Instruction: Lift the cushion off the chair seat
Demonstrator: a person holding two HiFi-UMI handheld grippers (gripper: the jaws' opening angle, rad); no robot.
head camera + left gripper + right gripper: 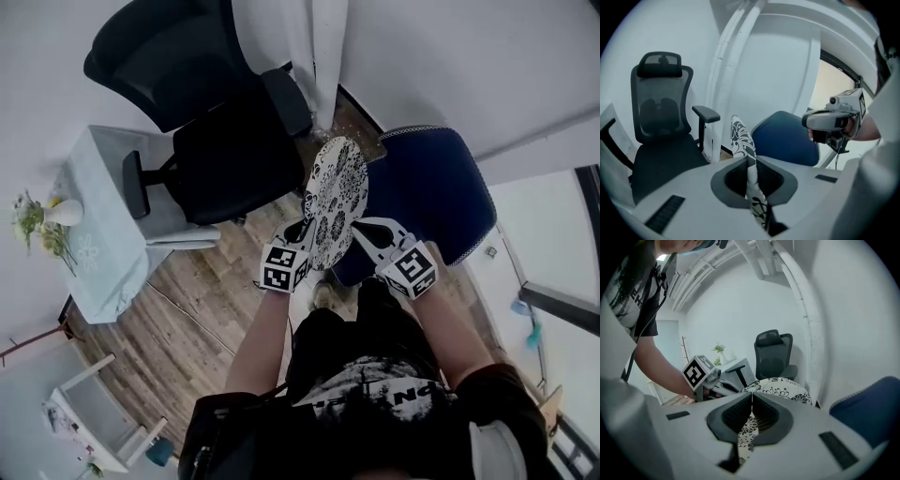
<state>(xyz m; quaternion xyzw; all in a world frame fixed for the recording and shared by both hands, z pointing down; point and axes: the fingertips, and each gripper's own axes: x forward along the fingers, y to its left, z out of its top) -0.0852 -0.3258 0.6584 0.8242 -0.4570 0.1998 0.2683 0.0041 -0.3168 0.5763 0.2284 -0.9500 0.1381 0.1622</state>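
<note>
The cushion (335,202) is hanging on its edge in the air, just above the left side of the blue chair (436,192), and it seems not to be touching the seat. We are judging it as light and soft. It is thin and the patterned fabric is folding where it is pinched, so it may sag or slip if it is held at one point only. The rim is the good place to take it.

The left gripper (751,161) is pinching the near rim, its fingers (733,180) almost together on the fabric. The right gripper (751,404) is gripping the rim likewise with its fingers (731,416). A black office chair (216,141) is standing further left of the blue chair.
</note>
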